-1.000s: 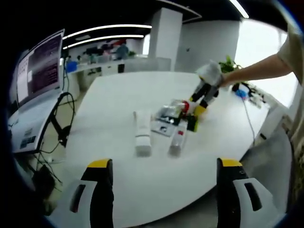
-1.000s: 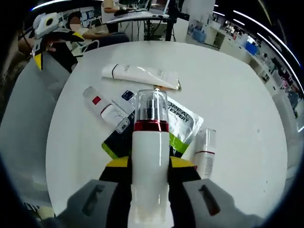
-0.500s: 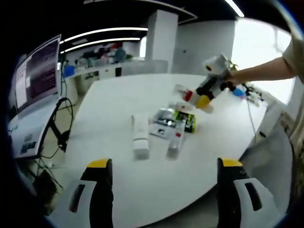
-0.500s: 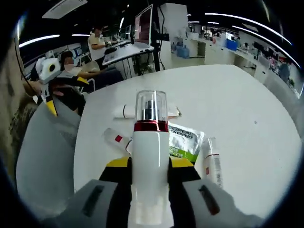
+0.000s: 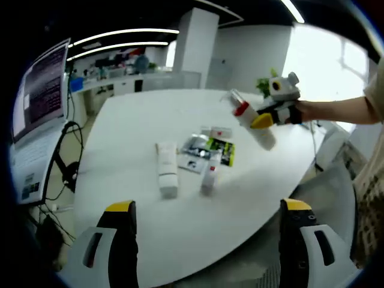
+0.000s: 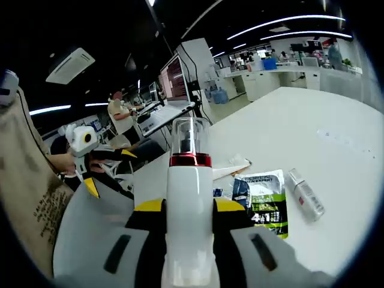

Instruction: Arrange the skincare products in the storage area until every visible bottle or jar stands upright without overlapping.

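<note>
White with a red collar and clear cap, the pump bottle [image 6: 188, 198] sat clamped in the right gripper [image 6: 187, 211], lifted above the table [image 5: 180, 222]. The left gripper [image 5: 207, 237] hung spread apart, holding nothing.

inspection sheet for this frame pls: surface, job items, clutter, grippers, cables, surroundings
Surface: white round table, mostly bare.
Job's things: pump bottle with red collar, lifted off the table; white tube, small bottle and another small bottle, all lying flat.
Clutter: green-black sachet lying flat.
Grippers: right gripper shut on the pump bottle; left gripper open, holding nothing.
Cables: black cables hanging off the left desk.
Surroundings: monitor, office desks, seated people.
</note>
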